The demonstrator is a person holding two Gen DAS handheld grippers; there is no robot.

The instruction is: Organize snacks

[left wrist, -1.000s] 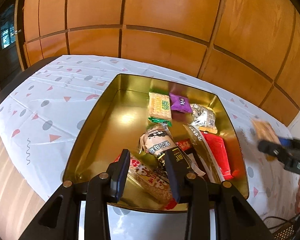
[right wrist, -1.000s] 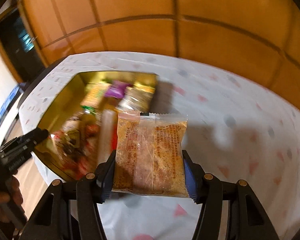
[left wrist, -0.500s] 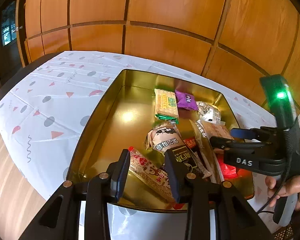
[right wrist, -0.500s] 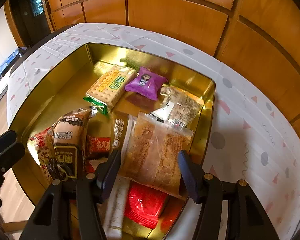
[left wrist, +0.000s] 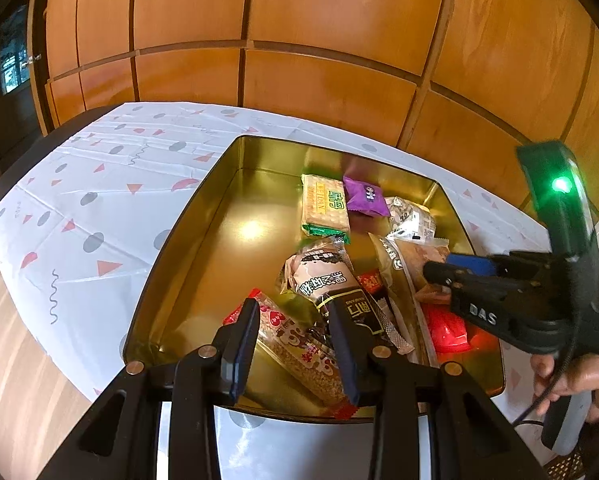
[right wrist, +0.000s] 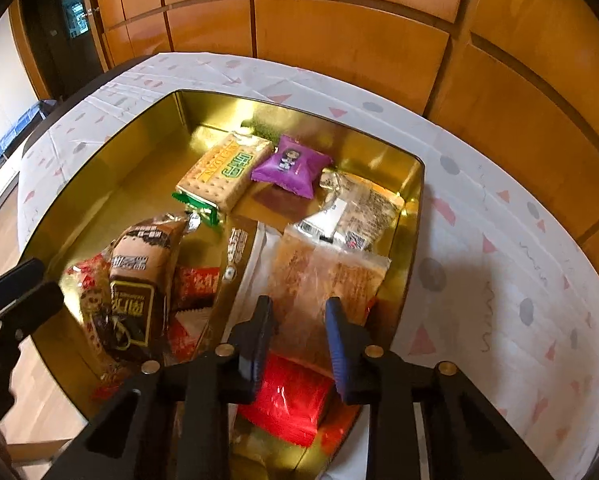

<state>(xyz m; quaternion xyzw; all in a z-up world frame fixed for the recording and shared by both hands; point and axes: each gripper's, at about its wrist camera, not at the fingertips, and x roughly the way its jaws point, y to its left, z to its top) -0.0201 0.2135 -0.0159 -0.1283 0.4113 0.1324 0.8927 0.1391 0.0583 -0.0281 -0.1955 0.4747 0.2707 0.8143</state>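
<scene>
One gold tin (right wrist: 413, 216) on the dotted tablecloth (right wrist: 499, 240), snacks inside:
- one cracker pack (right wrist: 223, 176), twelve o'clock
- one purple pouch (right wrist: 291, 166), one o'clock
- one clear orange-crumb packet (right wrist: 331, 276), centre-right

Two grippers over the tin's six-o'clock rim:
- right gripper (right wrist: 299, 320): jaws closing over the crumb packet
- left gripper (left wrist: 295, 320): part open, empty

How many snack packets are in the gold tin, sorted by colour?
Purple packet: 1
Green-edged cracker pack: 1
Brown bread pack: 1
Long gold pack: 1
Clear, labelled packet and crumb-filled packet: 2
Red, plain red packet, small red wrapper, heart-print bar: 3
Total: 9 showing in the tin
</scene>
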